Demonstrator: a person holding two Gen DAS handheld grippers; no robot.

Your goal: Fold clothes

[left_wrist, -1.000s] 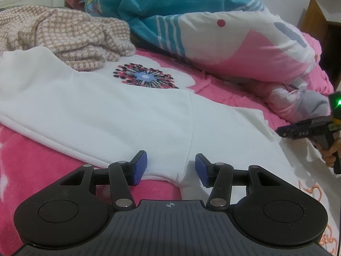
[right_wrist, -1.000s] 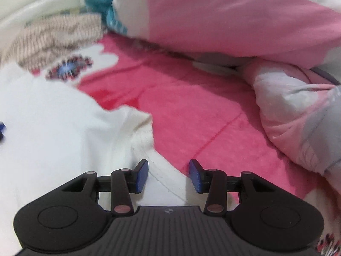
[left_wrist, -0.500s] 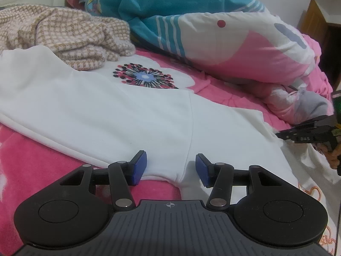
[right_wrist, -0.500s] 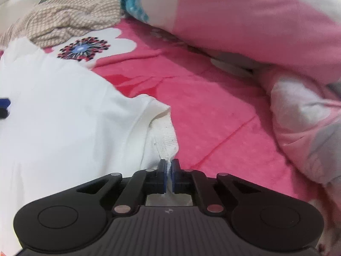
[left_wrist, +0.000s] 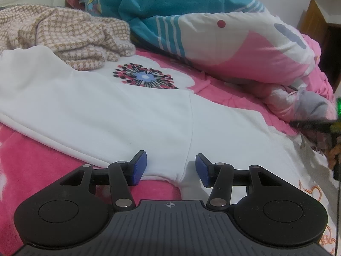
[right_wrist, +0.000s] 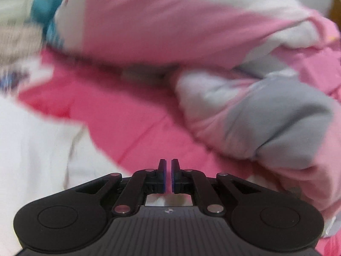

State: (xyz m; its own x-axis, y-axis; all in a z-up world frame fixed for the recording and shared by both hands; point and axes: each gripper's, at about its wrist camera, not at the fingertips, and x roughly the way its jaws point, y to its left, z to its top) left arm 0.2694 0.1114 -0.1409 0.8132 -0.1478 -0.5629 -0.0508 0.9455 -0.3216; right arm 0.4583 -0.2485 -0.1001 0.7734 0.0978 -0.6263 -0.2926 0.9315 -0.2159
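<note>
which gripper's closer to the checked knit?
Left. The left gripper sits at the white shirt's near hem, the checked knit just beyond the shirt. The right gripper is off toward the quilt side, farther away.

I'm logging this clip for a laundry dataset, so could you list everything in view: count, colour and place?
White garment: one, white, spread flat on the bed in front of the left tongs.
Checked knit: one, beige and white, crumpled at the far left, its edge lying over the white garment.
Quilt: one, teal, white, pink and grey, heaped along the far side.
Bed cover: one, pink with a white flower print, under everything.
Wooden furniture: one piece, brown, far right.
Left tongs: open, blue pads either side of the garment's near edge.
Right tongs: nearly closed; the view is blurred, so whether they hold cloth cannot be told.
</note>
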